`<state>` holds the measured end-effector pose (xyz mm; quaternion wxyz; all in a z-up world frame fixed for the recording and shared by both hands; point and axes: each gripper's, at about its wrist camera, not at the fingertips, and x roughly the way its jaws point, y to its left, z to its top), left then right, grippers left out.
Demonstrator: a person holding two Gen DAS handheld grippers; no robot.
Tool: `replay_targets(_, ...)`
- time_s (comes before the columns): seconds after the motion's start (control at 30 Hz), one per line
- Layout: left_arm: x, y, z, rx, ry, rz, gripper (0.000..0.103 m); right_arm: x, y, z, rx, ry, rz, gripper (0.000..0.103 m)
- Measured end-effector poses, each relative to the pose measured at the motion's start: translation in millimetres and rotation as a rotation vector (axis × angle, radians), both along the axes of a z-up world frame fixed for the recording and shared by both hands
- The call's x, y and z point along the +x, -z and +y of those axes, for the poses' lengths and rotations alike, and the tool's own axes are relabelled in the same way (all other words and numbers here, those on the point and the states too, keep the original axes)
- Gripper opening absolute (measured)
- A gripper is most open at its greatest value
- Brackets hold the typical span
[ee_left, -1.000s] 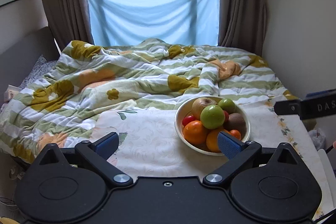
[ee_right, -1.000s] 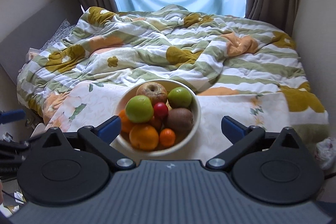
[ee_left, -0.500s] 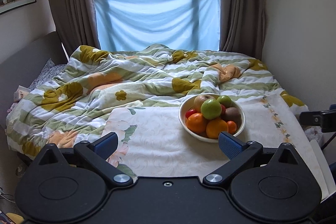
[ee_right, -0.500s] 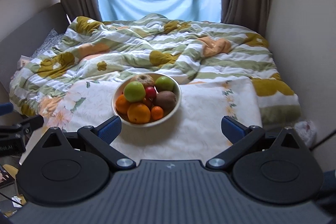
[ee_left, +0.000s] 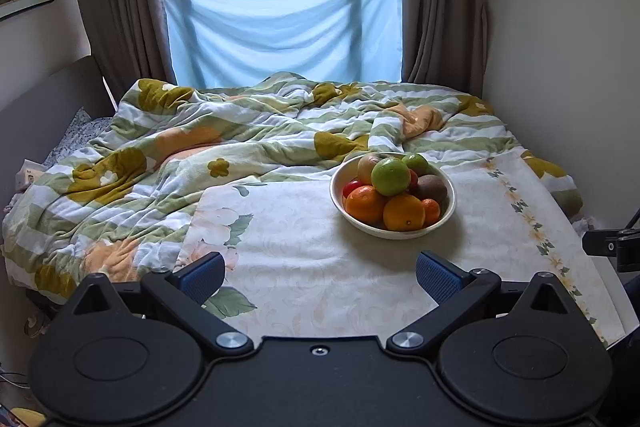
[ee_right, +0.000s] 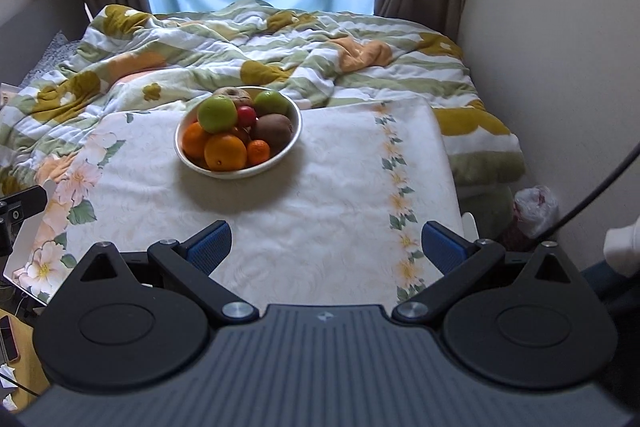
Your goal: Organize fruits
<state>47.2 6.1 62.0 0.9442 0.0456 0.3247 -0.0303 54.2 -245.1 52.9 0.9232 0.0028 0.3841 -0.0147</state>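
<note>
A white bowl (ee_left: 450, 209) full of fruit stands on a floral cloth (ee_left: 304, 259) on the bed. It holds green apples (ee_left: 390, 175), oranges (ee_left: 403, 213), a brown kiwi (ee_left: 432, 187), a small red fruit and a small mandarin. The bowl also shows in the right wrist view (ee_right: 294, 137). My left gripper (ee_left: 319, 277) is open and empty, well back from the bowl. My right gripper (ee_right: 327, 246) is open and empty, also well short of the bowl.
A rumpled striped duvet (ee_left: 224, 143) covers the bed behind the cloth. Walls close in on the right (ee_left: 560, 67). A grey headboard (ee_left: 44, 103) runs along the left. A plastic bag (ee_right: 536, 205) lies on the floor at right.
Both grippers have pulled back and away from the bowl, which now looks smaller and farther off. Both stay open and empty.
</note>
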Motion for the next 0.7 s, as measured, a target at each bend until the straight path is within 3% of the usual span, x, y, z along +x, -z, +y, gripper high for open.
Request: replay_targets(0.7, -4.9, -1.0, -2.0, -0.005, 0.005, -0.006, 0.103, -8.0, -2.3, -1.4, 0.002, 0.015, -0.004, 0.103)
